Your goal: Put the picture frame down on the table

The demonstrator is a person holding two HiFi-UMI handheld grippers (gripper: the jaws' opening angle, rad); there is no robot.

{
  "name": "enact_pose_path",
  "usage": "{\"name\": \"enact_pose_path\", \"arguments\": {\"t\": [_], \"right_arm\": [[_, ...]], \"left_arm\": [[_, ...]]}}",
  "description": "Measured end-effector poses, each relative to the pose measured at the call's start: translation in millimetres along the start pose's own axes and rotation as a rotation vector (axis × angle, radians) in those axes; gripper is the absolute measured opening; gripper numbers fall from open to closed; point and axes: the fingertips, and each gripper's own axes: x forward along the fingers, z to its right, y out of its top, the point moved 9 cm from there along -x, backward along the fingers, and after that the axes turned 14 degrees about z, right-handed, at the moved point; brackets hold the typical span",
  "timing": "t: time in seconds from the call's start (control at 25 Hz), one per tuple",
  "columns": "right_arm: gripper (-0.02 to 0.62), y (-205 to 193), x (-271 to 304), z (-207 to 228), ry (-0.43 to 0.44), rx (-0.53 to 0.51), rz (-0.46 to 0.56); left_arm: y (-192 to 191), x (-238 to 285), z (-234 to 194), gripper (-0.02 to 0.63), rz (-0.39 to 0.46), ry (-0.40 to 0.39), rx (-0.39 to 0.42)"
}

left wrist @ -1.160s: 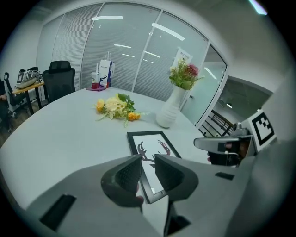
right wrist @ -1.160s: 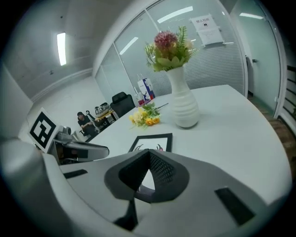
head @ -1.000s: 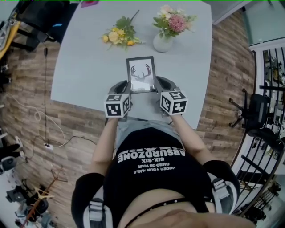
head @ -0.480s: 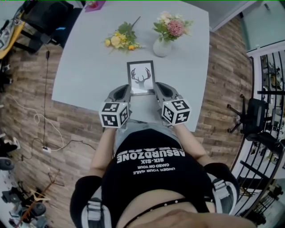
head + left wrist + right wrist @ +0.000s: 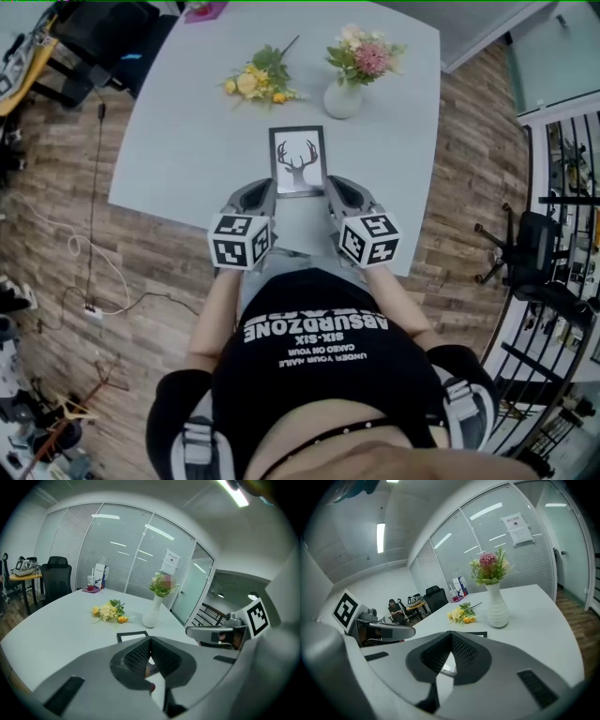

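Two grippers sit low in the middle of the head view, one at each near corner of the task's thing. At the left, the left gripper (image 5: 149, 640) has its dark ribbed jaws clenched tip to tip, with nothing caught between them. Its nose lies at the lower left corner of the black-rimmed picture frame with a white mount and an antler print (image 5: 298, 161).

That frame lies in the middle of the head view on the pale grey table (image 5: 183, 150), toward the table's lower edge. In both gripper views it looks flat on the tabletop, not propped. Higher in the view, a loose bunch of yellow flowers (image 5: 255, 80) lies to its upper left and a white vase of pink and green blooms (image 5: 343, 96) stands to its upper right, both apart from the frame.

At the right, the right gripper (image 5: 450, 635) is likewise pressed closed and empty, its nose at the frame's lower right corner. Through the gap behind its tips shows a pale strip with a dark edge, likely the frame's near rail.

I judge the laying-down to be at its close. The frame seems down, with both noses against it or just beside it; which of the two cannot be settled. The next move calls for lifting both noses clear together, then drawing them evenly toward the bottom of the view. That way neither drags or skews the frame toward the table's edge.
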Motion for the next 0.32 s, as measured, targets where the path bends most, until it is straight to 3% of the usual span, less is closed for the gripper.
{"name": "enact_pose_path", "arguments": {"t": [0.32], "right_arm": [[0.015,-5.7,-0.5,-3.0,0.005,0.001,-0.016]], "left_arm": [[-4.8,-3.4,0.7,0.015,-0.02,-0.001,-0.005]]}}
